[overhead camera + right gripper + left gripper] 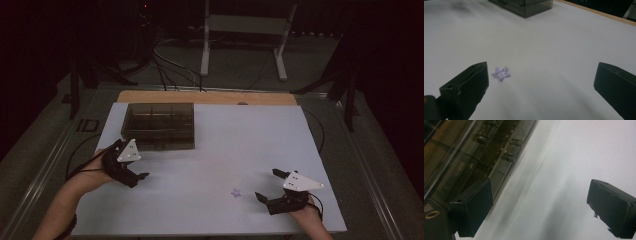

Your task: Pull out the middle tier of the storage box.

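A dim lab or recording studio, not a home. A plain white desk (pixel 240 150) stands on a grey carpeted floor (pixel 240 70), ringed by dark stands (pixel 75 85) and black drapes. Loose cables (pixel 170 67) trail across the floor toward equipment in the shadows. Behind the desk stands a bare white metal frame (pixel 245 35). The surroundings are unlit.

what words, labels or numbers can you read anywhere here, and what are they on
None can be read. The smoky compartment box, the purple star-shaped clip, the white table and the grey plates on both grippers carry no legible text.
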The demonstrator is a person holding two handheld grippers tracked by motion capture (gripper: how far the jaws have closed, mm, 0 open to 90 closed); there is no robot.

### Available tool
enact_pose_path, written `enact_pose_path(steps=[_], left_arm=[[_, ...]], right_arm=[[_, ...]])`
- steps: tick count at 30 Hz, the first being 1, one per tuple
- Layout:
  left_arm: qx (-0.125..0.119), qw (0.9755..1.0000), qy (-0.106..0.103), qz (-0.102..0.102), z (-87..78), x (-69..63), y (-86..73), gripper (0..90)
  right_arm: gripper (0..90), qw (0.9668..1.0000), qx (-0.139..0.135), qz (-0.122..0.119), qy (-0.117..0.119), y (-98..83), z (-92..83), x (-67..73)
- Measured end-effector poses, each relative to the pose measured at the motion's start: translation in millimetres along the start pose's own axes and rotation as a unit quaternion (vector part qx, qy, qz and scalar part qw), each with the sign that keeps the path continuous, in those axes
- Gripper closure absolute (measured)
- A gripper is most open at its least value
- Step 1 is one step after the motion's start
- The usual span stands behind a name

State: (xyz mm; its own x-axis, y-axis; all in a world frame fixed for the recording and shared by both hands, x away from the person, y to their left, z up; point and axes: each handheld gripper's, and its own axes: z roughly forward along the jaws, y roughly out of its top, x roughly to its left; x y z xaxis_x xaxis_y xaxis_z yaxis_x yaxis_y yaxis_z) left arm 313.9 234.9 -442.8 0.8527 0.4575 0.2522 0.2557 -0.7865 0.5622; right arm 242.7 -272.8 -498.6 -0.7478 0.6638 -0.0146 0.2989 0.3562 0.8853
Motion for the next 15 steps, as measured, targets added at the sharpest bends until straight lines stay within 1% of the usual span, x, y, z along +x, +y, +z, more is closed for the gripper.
enact_pose_path(steps=[2,3,4,5,6,7,8,9,11,13,14,15], left_arm=[[0.0,1.0,0.008,0.006,-2.5,1.9,0.1,7.6],[-0.004,1.0,0.008,0.003,-3.6,3.4,0.1,10.9],[-0.008,1.0,0.0,0.001,-4.3,6.0,0.0,17.3],[-0.005,1.0,-0.001,0.0,-4.4,8.2,0.0,20.9],[-0.005,1.0,-0.001,0.0,-4.4,8.2,0.0,20.0],[0.002,0.9997,0.02,0.013,-3.9,11.9,-0.5,20.0],[0.005,0.9996,0.02,0.017,-3.5,14.1,-0.8,24.3],[0.007,0.9991,0.032,0.027,-2.7,15.6,-0.8,27.6],[0.015,0.998,0.042,0.045,-1.0,18.7,-0.7,33.1],[0.025,0.997,0.05,0.053,1.7,22.5,0.2,36.7],[0.025,0.997,0.05,0.053,1.7,22.5,0.2,38.5],[0.031,0.9961,0.054,0.062,4.2,26.5,0.7,41.9]], right_arm=[[0.1,1.0,0.0,-0.001,0.0,0.0,0.1,0.2],[0.1,1.0,0.0,-0.001,0.0,0.0,0.2,0.2],[0.1,1.0,0.0,-0.001,0.001,0.0,0.2,0.2],[0.1,1.0,0.0,-0.001,0.001,0.0,0.2,0.2],[0.1,1.0,0.0,-0.001,0.001,0.0,0.2,0.2],[0.1,1.0,0.0,-0.001,0.001,0.0,0.2,0.2],[0.1,1.0,-0.001,-0.001,0.001,0.0,-0.1,0.1],[0.1,1.0,-0.001,0.0,0.001,0.0,-0.2,-0.1],[0.1,1.0,-0.001,0.0,0.001,-0.1,-0.3,-0.3],[0.1,1.0,-0.001,0.001,0.001,-0.1,-0.3,-0.4],[0.1,1.0,-0.001,0.001,0.001,-0.1,-0.3,-0.4],[0.1,1.0,-0.001,0.0,0.001,-0.1,-0.4,-0.3]])
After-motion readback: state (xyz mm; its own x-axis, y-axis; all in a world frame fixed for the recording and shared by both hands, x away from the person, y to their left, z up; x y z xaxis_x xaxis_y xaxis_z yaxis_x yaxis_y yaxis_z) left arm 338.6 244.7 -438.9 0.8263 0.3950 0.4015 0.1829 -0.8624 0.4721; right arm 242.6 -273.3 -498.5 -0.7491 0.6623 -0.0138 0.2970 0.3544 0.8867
